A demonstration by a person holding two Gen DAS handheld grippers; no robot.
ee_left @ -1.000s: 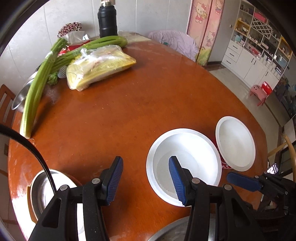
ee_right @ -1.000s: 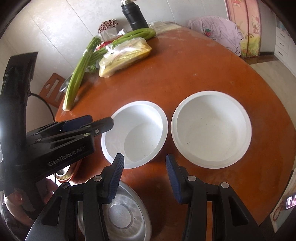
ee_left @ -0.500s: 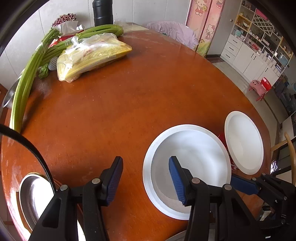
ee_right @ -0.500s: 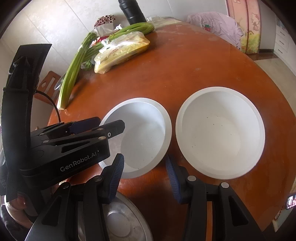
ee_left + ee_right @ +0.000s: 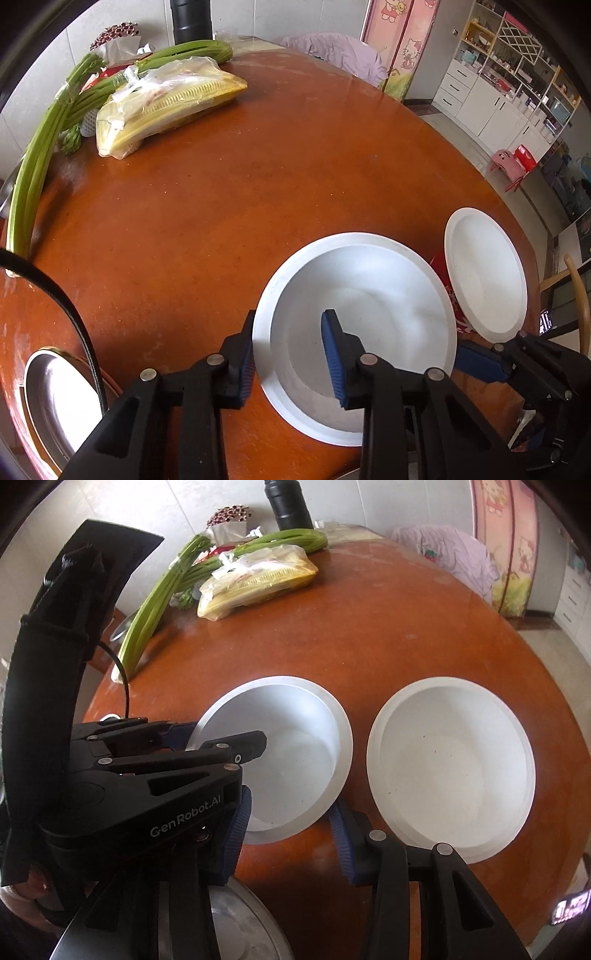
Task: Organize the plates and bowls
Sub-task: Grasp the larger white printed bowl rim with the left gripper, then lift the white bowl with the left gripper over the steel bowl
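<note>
Two white bowls sit side by side on a round brown table (image 5: 258, 177). The left white bowl (image 5: 373, 310) (image 5: 295, 749) is straddled at its near-left rim by my left gripper (image 5: 288, 358) (image 5: 221, 738): one blue pad outside, one inside, jaws still apart. The right white bowl (image 5: 450, 764) (image 5: 484, 277) lies free. My right gripper (image 5: 291, 834) is open and empty, low over the table before the left bowl's near rim. A steel bowl (image 5: 236, 930) sits below it; another steel dish (image 5: 59, 402) lies at the left.
Celery stalks (image 5: 40, 147), a bagged yellow pack (image 5: 170, 103) and a black flask (image 5: 284, 506) lie at the table's far left. A chair with purple cloth (image 5: 332, 48) stands behind. White cabinets (image 5: 498, 99) are at the right.
My left gripper has moved right and forward, so its fingers now straddle the left bowl's rim and have narrowed. My right gripper has crept closer to the bowls.
</note>
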